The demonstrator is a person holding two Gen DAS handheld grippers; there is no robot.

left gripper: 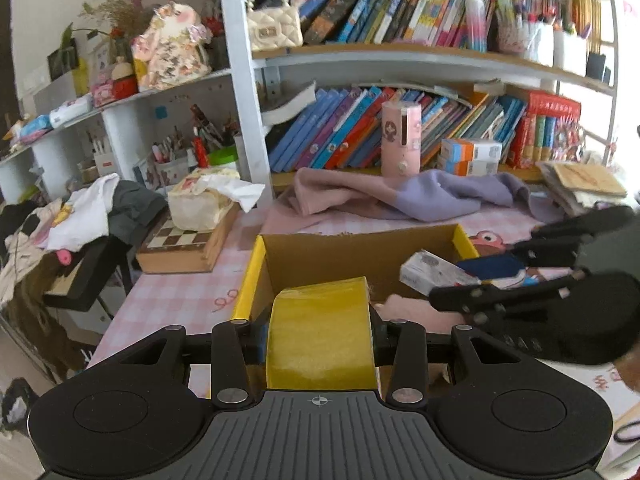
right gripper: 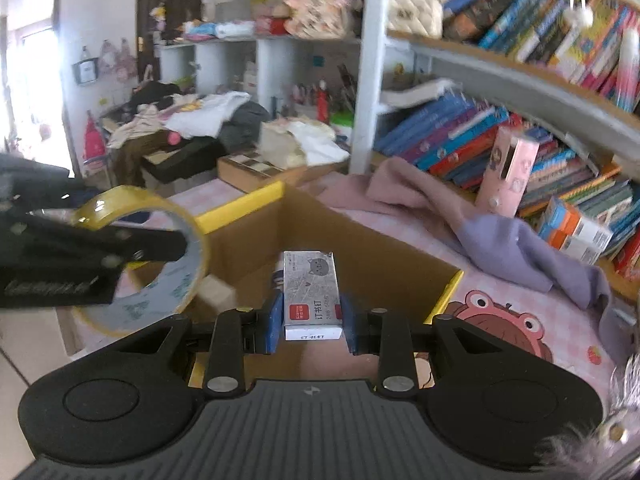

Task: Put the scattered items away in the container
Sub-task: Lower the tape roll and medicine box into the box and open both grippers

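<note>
The container is a cardboard box [left gripper: 340, 252] with yellow rims, standing on a pink checked tablecloth. My left gripper [left gripper: 320, 336] is shut on a roll of yellow tape [left gripper: 322, 328], held over the box's near left side. My right gripper [right gripper: 312, 320] is shut on a small grey-and-white staple box [right gripper: 310, 284], also above the cardboard box [right gripper: 360, 248]. In the right wrist view the tape roll [right gripper: 164, 268] and left gripper [right gripper: 180, 244] sit at the left. In the left wrist view the right gripper [left gripper: 472, 272] and staple box [left gripper: 430, 272] sit at the right.
A pink and purple cloth [left gripper: 400, 196] lies behind the box, before bookshelves with a pink cylinder [left gripper: 400, 140]. A chessboard case [left gripper: 180, 248] with a tissue box on it stands to the left. Stacked papers [left gripper: 580, 184] lie far right. A pink item [left gripper: 400, 308] lies inside the box.
</note>
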